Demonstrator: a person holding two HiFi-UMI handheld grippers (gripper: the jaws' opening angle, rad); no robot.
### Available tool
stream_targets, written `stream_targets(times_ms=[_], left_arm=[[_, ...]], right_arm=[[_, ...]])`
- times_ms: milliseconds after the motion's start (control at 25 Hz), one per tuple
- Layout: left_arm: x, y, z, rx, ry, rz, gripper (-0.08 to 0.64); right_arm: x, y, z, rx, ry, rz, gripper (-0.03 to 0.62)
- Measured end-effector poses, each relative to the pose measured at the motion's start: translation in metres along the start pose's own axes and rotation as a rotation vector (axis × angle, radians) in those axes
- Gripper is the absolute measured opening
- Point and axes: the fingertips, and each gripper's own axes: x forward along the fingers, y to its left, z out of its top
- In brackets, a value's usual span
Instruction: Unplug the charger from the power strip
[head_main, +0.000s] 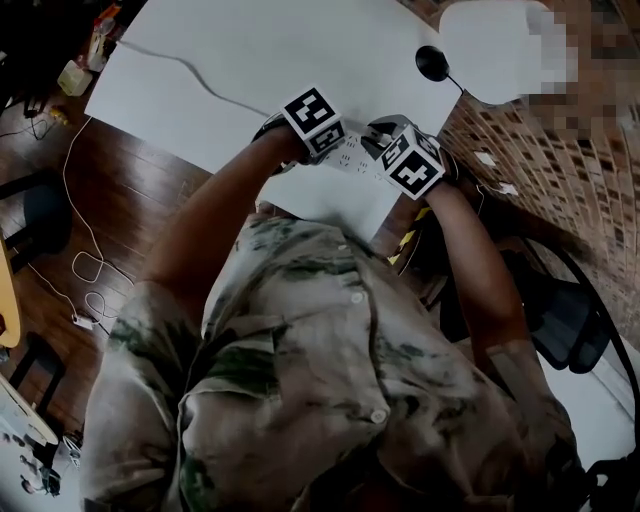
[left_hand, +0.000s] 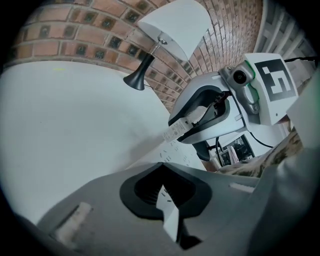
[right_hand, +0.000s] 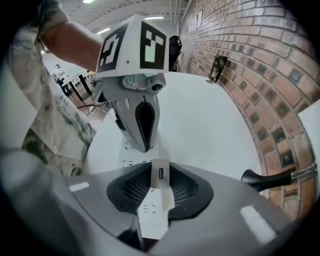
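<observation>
Noted: left gripper (left_hand: 167, 200) fingers clamp strip (left_hand: 174, 151), apparently bracing it on surface (left_hand: 75, 130); right gripper (right_hand: 157, 195) fingers grip charger (right_hand: 160, 173) for pulling.

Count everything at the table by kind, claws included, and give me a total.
Claws: 2, the left claw and the right claw
Power strip: 1, held at its edge by the left claw
Charger: 1, between the right claw's jaws
Lamp: 1, white shade and black base
Total: 5
</observation>
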Motion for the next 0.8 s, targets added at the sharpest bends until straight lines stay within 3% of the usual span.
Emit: stream_targets(times_ms=[200, 440, 560, 800], left_arm=[[-0.018, -0.005, 0.015, -0.072, -0.214, 0.017, 0.005], [-0.078, -0.036, 0.022, -0.097, -0.542, 0.143, 0.005], [-0.104, -0.07, 0.004, -0.149, -0.673, 0.209, 0.005], [-0.121, -0.17, -0.065, -0.245, -0.786, 0.255, 0.003]], right_arm=[[-0.03, 0.006, 0.001, 0.032, -0.074, -0.026, 0.103], [-0.068, 0.026, -0.016, 0.058, -0.185, -0.047, 0.103], [-0.083, 0.049, -0.026, 0.046, -0.254, -0.022, 0.103], [-0.096, 0.117, -0.026, -0.028, -0.374, 0.066, 0.104]])
